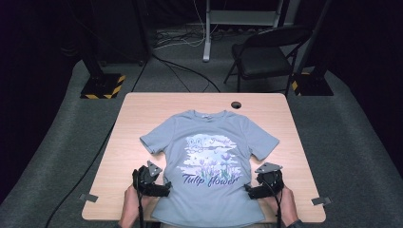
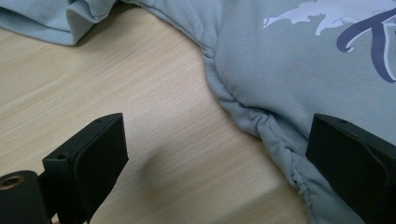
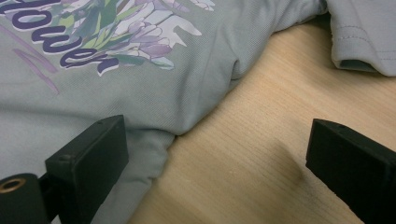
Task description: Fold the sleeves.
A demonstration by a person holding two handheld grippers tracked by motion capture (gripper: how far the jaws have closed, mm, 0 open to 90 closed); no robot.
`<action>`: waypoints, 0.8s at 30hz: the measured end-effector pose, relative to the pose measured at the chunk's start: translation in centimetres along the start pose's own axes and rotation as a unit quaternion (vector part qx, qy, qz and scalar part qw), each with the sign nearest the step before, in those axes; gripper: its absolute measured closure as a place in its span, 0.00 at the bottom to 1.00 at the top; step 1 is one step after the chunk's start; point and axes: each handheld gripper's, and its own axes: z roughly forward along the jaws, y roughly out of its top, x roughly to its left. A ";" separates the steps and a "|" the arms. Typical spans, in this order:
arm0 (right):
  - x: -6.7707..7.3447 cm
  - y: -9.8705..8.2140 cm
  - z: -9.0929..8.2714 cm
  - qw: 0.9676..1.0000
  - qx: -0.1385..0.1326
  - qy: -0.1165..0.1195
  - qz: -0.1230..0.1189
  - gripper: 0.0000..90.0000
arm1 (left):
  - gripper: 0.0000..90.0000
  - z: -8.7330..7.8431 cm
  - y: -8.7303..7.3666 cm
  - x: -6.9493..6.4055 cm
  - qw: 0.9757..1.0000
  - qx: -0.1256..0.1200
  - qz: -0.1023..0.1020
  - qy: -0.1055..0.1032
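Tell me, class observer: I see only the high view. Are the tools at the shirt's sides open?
Observer: Yes. In the left gripper view the left tool has its jaws wide apart, straddling the side seam of the light blue cotton T-shirt.
Operator: And the other?
Observer: The right tool is open too, one jaw over cloth, one over the pale wooden table.
Operator: Is the edge flat?
Observer: No, the left seam is bunched into small puckers.
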 end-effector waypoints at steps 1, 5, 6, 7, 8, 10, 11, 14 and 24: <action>0.0 0.0 0.0 1.000 0.001 0.000 0.000 0.05 | 0.05 0.0 0.0 0.0 1.000 0.000 0.000 0.000; 0.1 -0.2 -0.2 1.000 0.000 0.001 -0.001 0.05 | 0.05 -0.1 -0.2 0.0 1.000 0.000 0.000 -0.001; 0.1 -0.3 -0.2 1.000 0.001 0.002 0.000 0.05 | 0.05 -0.1 -0.2 0.0 1.000 0.000 -0.001 -0.002; 0.1 -0.3 -0.3 1.000 0.001 0.002 -0.001 0.05 | 0.05 -0.2 -0.2 0.0 1.000 0.000 -0.001 -0.002; 0.1 -0.3 -0.3 1.000 0.000 0.003 -0.001 0.05 | 0.05 -0.2 -0.2 0.0 1.000 0.000 -0.001 -0.002; 0.1 -0.4 -0.3 1.000 0.000 0.004 0.000 0.05 | 0.05 -0.2 -0.2 0.0 1.000 0.000 0.000 -0.002; 0.0 -0.4 -0.3 1.000 0.000 0.004 0.000 0.05 | 0.05 -0.2 -0.3 0.0 1.000 0.000 0.000 -0.002; 0.0 -0.5 -0.3 1.000 0.000 0.005 0.001 0.05 | 0.05 -0.2 -0.3 0.0 1.000 0.000 0.000 -0.002; 0.0 -0.5 -0.4 1.000 0.000 0.006 0.000 0.05 | 0.05 -0.3 -0.4 -0.1 1.000 0.000 -0.002 -0.003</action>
